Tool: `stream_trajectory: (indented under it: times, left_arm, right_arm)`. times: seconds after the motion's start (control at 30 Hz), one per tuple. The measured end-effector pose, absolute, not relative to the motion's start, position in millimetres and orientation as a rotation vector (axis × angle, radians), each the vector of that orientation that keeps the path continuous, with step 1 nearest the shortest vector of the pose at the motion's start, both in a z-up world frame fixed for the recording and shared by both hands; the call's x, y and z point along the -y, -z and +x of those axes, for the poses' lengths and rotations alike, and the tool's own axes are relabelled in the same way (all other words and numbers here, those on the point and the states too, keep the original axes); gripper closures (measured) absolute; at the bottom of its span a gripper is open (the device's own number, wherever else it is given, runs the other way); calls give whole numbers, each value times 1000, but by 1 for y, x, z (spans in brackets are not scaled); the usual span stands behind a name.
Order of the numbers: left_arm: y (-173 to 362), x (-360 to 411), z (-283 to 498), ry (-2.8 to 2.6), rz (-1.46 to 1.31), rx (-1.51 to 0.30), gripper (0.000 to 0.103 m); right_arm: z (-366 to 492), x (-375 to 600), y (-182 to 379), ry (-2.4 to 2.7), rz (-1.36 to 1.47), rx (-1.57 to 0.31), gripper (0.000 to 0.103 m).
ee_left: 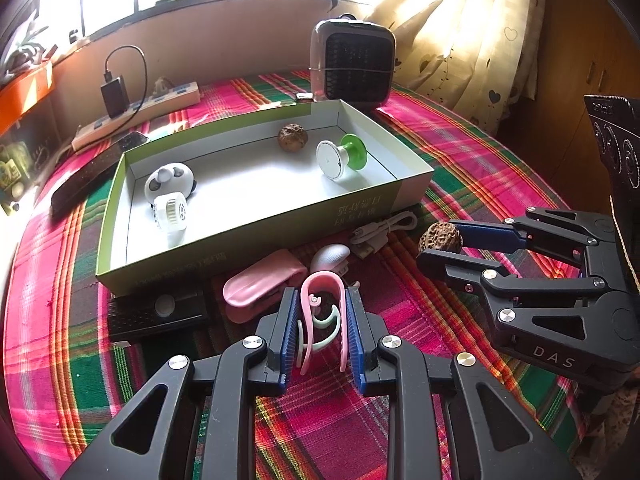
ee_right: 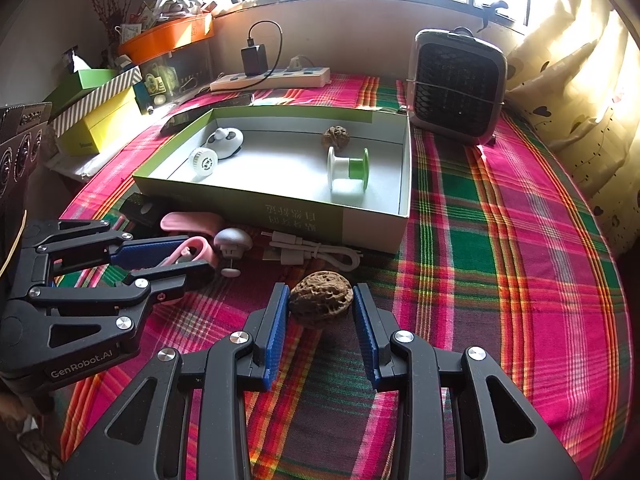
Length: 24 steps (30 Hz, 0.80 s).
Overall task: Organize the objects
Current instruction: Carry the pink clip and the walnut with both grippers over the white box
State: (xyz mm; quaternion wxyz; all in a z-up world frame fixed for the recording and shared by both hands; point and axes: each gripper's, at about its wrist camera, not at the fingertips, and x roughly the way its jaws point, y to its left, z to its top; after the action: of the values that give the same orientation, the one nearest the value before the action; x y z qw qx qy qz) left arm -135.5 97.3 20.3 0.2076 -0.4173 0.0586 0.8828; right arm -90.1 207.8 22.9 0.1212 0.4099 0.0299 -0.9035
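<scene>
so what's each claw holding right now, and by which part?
Left claw: shut on the pink clip, pads pressing its two outer arms. Right claw: shut on the walnut, pads against its opposite sides.

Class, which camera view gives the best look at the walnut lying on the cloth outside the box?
The right wrist view: the walnut sits close and central between the right gripper pads, its carved surface clear. In the left wrist view the walnut is small, off to the right and partly hidden by those pads.

My left gripper [ee_left: 322,322] and right gripper [ee_right: 320,314]: black frames, blue ribbed pads, silver screws, white "GenRobot.AI" and "DAS" lettering.
</scene>
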Motion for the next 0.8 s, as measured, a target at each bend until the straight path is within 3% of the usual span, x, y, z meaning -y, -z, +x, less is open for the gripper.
stream_trajectory:
  times: [0.8]
  left_arm:
    - [-66, -81, -173, -2535, -1066, -115, 82]
  right_arm:
    - [-126, -216, -61, 2702, 1107, -76, 69]
